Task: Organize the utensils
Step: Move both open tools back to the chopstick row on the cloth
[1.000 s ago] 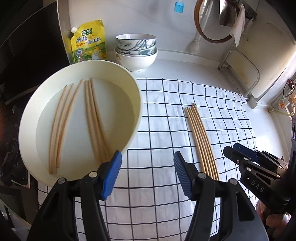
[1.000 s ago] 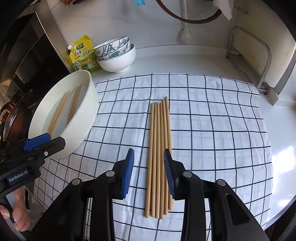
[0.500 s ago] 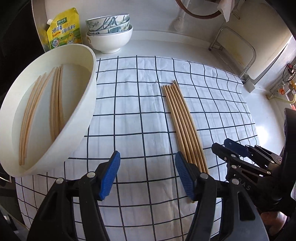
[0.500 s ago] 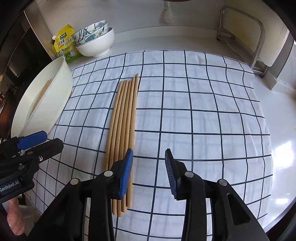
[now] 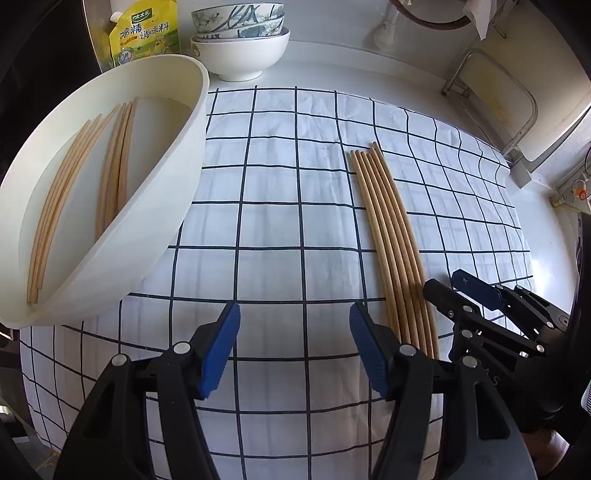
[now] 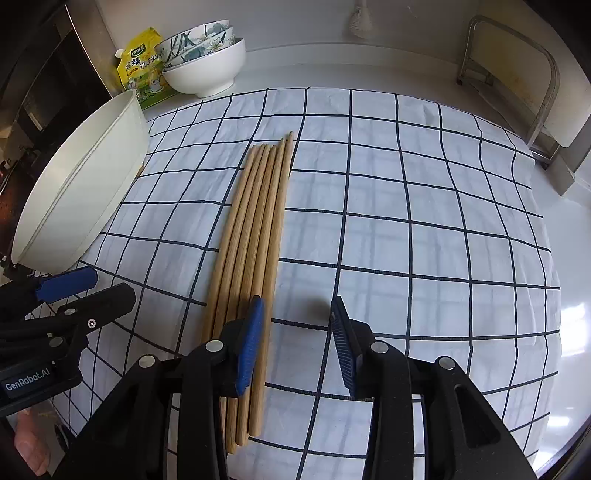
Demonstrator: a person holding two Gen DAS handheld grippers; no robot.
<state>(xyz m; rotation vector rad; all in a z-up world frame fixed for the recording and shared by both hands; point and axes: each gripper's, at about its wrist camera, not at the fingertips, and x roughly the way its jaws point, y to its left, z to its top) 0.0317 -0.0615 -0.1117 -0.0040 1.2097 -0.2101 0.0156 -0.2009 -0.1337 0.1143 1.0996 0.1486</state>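
Several wooden chopsticks [image 5: 391, 240] lie side by side in a row on the checked cloth [image 5: 280, 229]; they also show in the right wrist view [image 6: 255, 236]. A large white basin [image 5: 155, 206] at the left holds several more chopsticks [image 5: 110, 184]. My left gripper [image 5: 293, 347] is open and empty above the cloth, between basin and row. My right gripper [image 6: 297, 343] is open and empty, just right of the row's near ends; it shows in the left wrist view [image 5: 448, 286] at lower right.
Stacked bowls [image 5: 240, 40] and a yellow seasoning pouch [image 5: 146, 33] stand behind the basin. A metal rack [image 5: 491, 99] stands at the back right. The basin [image 6: 81, 192] sits at the cloth's left edge, next to a dark stove area.
Both grippers have shifted right across the cloth. The right gripper moved from over the chopstick row to its right side. The left gripper moved from the basin toward the row. Both stay open.
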